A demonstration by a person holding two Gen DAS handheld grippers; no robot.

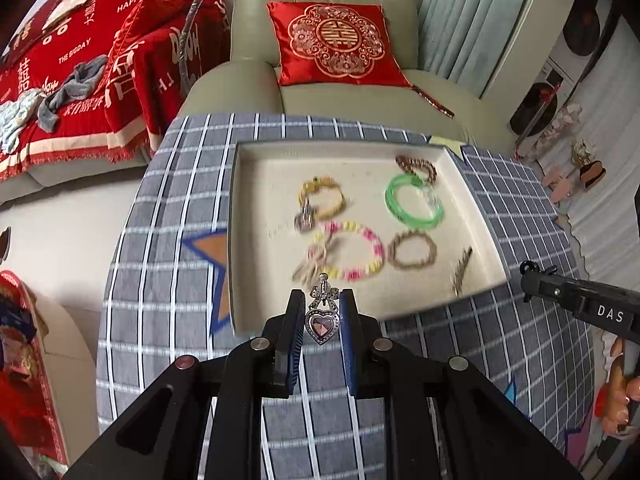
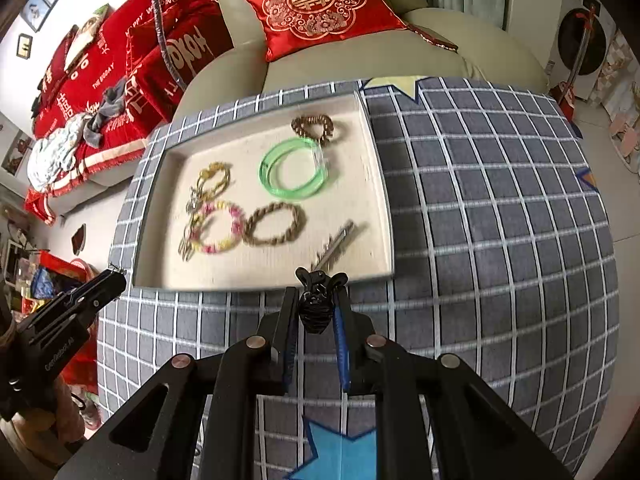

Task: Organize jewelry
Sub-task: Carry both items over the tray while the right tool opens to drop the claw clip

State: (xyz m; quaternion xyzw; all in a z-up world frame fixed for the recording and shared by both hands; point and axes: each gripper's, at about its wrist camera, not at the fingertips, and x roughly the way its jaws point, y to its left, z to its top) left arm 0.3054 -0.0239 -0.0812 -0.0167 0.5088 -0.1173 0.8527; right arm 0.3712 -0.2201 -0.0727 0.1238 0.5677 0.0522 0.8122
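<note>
Left gripper [image 1: 322, 309] pinches a heart pendant [image 1: 322, 325], right gripper [image 2: 317, 309] a black hair clip [image 2: 317, 307] (both just short of the tray [image 1: 476, 208])

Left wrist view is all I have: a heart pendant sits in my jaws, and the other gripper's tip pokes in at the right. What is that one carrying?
Observer: The right gripper is shut on a black hair claw clip.
Operator: Anything on the cloth nearer than my fingers?
Observer: A blue star patch lies on the checked tablecloth, below the right gripper.
Operator: Does the tray's right side have free cloth?
Observer: Yes, bare checked cloth runs right of the tray rim, out to an orange star patch at the cloth's edge.
</note>
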